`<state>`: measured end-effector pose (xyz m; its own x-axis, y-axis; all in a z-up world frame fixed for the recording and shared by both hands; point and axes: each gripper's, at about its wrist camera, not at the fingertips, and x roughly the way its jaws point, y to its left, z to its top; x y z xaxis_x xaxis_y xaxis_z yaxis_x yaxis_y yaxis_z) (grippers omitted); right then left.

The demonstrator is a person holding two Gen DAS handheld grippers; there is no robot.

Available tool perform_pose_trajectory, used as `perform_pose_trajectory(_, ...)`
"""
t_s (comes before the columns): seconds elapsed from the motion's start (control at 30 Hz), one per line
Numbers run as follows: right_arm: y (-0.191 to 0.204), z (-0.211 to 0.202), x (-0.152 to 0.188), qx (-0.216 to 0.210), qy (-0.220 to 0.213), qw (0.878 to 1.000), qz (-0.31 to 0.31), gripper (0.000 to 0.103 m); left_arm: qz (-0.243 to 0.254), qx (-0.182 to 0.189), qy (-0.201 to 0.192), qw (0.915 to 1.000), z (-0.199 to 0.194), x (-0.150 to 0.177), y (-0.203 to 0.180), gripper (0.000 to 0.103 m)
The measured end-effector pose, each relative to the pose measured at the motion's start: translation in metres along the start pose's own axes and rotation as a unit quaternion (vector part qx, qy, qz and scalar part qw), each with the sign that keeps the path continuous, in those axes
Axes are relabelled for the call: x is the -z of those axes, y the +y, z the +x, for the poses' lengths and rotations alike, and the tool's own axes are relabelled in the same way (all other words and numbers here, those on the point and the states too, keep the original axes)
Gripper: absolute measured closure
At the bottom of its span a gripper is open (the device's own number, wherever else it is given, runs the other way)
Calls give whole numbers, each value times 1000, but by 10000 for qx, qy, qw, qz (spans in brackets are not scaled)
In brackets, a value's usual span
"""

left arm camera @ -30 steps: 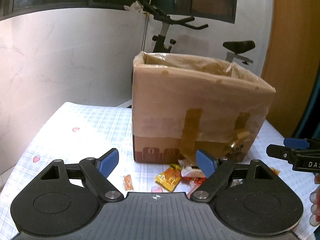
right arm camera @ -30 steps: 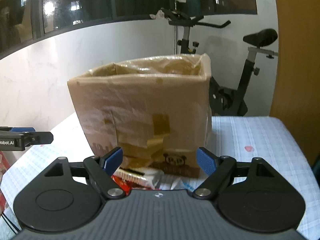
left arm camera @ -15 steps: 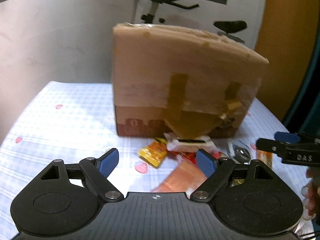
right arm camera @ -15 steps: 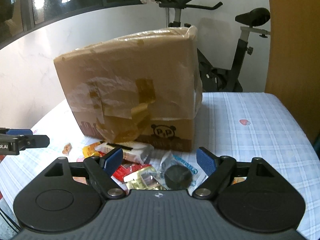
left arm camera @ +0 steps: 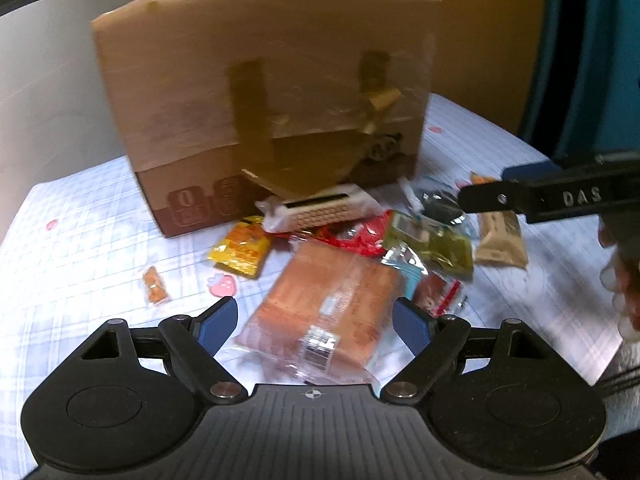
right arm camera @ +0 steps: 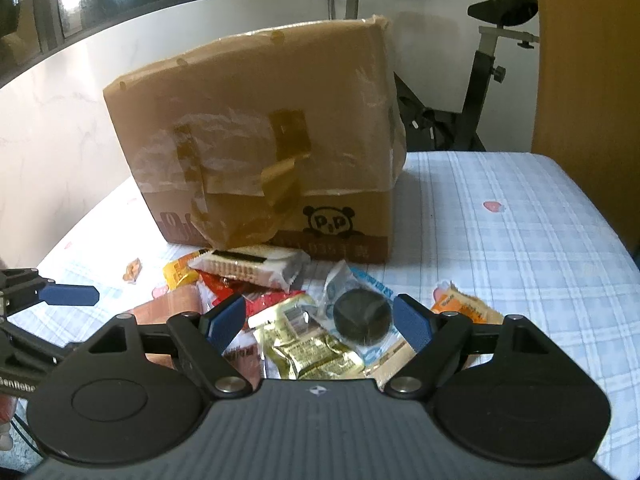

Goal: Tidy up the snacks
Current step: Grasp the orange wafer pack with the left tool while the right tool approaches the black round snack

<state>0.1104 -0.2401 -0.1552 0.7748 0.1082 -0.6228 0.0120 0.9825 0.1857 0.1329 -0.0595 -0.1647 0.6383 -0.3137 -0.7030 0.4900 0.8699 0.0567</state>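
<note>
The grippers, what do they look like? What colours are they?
Both grippers, left and right, are black plastic with two blue finger pads and silver pivot screws. The right one's side carries raised letters "DAS". No sleeves show.

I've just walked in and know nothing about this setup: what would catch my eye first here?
A big taped cardboard box stands on the checked tablecloth, with a heap of snack packets spilled at its foot. Nearest is a large orange wafer pack between the open left gripper fingers; the right gripper hangs open over a gold packet.
</note>
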Motion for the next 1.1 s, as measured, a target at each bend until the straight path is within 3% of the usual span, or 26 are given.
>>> perform_pose_trajectory(0.2, 1, 1, 3, 21, 62, 10000, 17, 20, 276, -143, 38, 9995, 20, -2, -6, 15)
perform_pose_trajectory(0.67, -10, 9, 10, 147, 218, 9995, 165, 27, -803, 129, 38, 9967, 47, -4, 23, 10)
perform_pose_trajectory(0.7, -11, 10, 10, 153, 209, 9995, 175, 27, -859, 123, 22, 9962, 47, -3, 24, 11)
perform_pose_trajectory(0.77, -14, 10, 10, 178, 193, 9994, 210, 27, -932, 104, -75, 9956, 43, 0, 25, 27)
perform_pose_trajectory(0.8, -15, 10, 10, 194, 180, 9994, 231, 27, -941, 125, -110, 9954, 41, 2, 26, 28)
perform_pose_trajectory(1.1, -18, 19, 2, 137, 178, 9990, 381, 29, -1379, -1, -230, 9902, 32, 14, 37, 29)
